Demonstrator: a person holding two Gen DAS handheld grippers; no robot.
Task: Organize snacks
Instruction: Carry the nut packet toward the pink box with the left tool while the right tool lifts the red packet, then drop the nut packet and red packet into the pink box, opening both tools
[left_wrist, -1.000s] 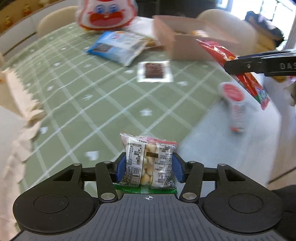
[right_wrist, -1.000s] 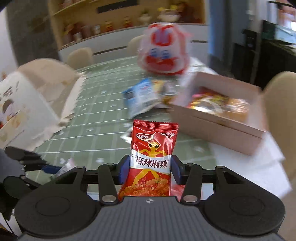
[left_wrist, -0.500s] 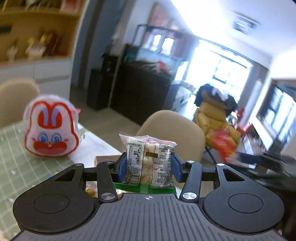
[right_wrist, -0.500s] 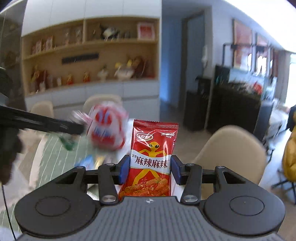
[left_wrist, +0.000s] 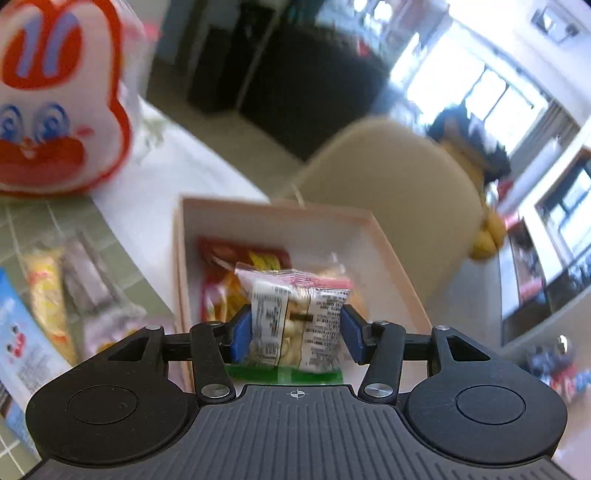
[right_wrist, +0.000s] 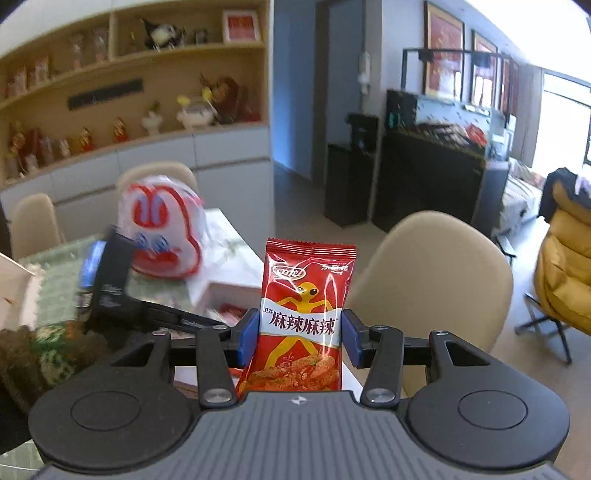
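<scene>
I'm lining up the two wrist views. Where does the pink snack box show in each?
Left wrist: the pink snack box sits centre, open, just beyond the left claw.
Right wrist: only a pale corner of it shows, centre-left, beyond the right claw.
Shared landmark: the rabbit-face bag.

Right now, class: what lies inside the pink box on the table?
The pink box holds a red and yellow snack packet. The clear packet in the left gripper covers the box's middle, so anything there is hidden.
</scene>
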